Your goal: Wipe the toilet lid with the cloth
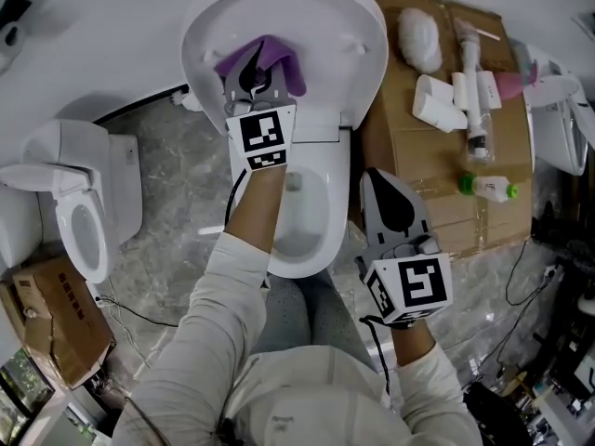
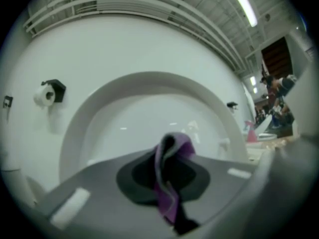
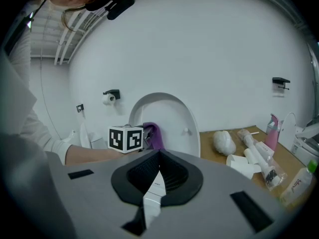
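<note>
Soft purple cloth [image 1: 279, 61] on the glossy white oval toilet lid [image 1: 349, 26], upper centre.
My left gripper [image 1: 251, 74] pinches the crumpled cloth against the raised lid; my right gripper [image 1: 379, 186], lower right, is closed on nothing.

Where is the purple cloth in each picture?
Head view: purple cloth top centre, in the left gripper, in front of the toilet lid.
Left gripper view: low centre, pinched between the jaws.
Right gripper view: small, left of centre, beside the left gripper.
Shared landmark: the raised white toilet lid.
</note>
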A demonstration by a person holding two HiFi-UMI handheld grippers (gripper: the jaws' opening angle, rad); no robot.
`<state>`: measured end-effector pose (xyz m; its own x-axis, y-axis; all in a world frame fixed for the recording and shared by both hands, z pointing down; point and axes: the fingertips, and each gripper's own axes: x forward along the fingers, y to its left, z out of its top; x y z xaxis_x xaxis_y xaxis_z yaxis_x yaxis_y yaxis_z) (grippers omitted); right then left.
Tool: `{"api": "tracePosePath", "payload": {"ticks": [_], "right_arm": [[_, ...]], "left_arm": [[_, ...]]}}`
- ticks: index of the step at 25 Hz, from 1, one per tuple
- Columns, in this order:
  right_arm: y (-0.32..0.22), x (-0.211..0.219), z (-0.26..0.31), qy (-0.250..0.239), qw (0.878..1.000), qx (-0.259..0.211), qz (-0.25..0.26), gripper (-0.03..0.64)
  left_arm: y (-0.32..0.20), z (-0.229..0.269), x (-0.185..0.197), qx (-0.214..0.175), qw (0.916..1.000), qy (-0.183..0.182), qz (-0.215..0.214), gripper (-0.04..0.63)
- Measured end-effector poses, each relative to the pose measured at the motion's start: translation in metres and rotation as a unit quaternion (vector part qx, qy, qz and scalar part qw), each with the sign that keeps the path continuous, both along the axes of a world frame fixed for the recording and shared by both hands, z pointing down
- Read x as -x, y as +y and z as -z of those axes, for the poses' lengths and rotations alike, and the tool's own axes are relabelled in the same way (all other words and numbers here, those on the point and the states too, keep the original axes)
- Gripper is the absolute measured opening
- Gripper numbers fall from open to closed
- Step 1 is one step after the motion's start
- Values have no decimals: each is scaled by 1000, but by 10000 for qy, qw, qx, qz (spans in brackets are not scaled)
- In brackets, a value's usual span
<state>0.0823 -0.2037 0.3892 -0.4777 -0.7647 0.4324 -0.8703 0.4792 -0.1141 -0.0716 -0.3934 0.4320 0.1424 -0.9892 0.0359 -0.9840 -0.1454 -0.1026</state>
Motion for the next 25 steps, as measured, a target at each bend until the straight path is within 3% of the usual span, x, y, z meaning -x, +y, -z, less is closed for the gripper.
{"api": "tracePosePath", "payload": {"ticks": [6, 11, 19, 25], "right_arm": [[3, 2, -4, 9, 10000, 32, 58, 17], [7, -15, -18, 56, 9998, 153, -141, 17], [12, -26, -37, 127, 9988, 287, -373, 17], [23, -36, -58, 293, 9980, 411, -383, 17]], "left_arm": [[9, -25, 61, 187, 9960, 141, 862, 14], [6, -32, 46, 127, 9934, 561, 990, 14], [-1, -61, -69, 343, 9971, 675, -92, 14], [-4, -81, -162, 298, 9901, 322, -1337, 14]]}}
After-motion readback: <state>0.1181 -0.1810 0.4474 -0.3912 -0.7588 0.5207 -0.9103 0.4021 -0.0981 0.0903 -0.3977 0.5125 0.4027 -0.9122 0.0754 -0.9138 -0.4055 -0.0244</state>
